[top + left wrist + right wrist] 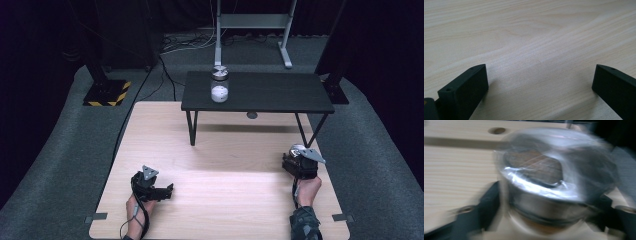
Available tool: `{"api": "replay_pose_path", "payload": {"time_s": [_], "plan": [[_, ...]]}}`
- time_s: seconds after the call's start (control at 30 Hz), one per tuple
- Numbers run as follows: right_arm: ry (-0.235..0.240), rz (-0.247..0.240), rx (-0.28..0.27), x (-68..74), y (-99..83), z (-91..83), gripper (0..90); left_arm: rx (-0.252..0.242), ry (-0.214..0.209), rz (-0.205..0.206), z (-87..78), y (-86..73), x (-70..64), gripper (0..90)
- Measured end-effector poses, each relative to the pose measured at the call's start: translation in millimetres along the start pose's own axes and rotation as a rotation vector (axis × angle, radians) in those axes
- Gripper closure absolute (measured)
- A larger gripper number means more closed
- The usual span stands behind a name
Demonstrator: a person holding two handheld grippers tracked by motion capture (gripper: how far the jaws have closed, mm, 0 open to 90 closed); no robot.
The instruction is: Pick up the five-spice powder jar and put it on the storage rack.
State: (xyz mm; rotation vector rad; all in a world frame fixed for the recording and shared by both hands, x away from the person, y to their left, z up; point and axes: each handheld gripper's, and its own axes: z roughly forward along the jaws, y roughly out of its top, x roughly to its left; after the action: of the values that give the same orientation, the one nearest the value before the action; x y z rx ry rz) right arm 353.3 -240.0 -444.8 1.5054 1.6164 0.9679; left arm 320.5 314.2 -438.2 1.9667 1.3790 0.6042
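Observation:
A clear jar with a metal lid (219, 85) and white contents stands upright on the left part of a small black table (280, 95). A second metal-lidded jar (536, 170) sits between the jaws of my right gripper (549, 205), which is shut on it; this view is blurred. From above, that jar (298, 149) and my right gripper (296, 156) are near the wooden table's right edge. My left gripper (169, 190) rests low at the near left, jaws pointing right. Its jaws stand wide open over bare wood, and my left gripper (540, 68) holds nothing.
The black table stands on thin legs at the far side of the light wooden table (220, 165), with a gap beneath it. A round hole (252, 115) lies in the wood under it. Grey carpet and metal stand legs (286, 55) lie beyond.

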Motion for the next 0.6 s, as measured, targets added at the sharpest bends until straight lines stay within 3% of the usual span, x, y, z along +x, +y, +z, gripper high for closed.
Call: {"api": "replay_pose_path", "payload": {"time_s": [0.33, 0.6], "plan": [[-0.007, 0.014, -0.020, 0.5, -5.6, -2.3, 29.5, 0.000, 0.000, 0.000, 0.0, 0.0, 0.0, 0.2], [0.013, 0.035, -0.036, -4.3, 0.9, -16.4, 29.4, -0.001, 0.001, 0.000, 0.0, -0.1, -0.2, 0.3]]}}
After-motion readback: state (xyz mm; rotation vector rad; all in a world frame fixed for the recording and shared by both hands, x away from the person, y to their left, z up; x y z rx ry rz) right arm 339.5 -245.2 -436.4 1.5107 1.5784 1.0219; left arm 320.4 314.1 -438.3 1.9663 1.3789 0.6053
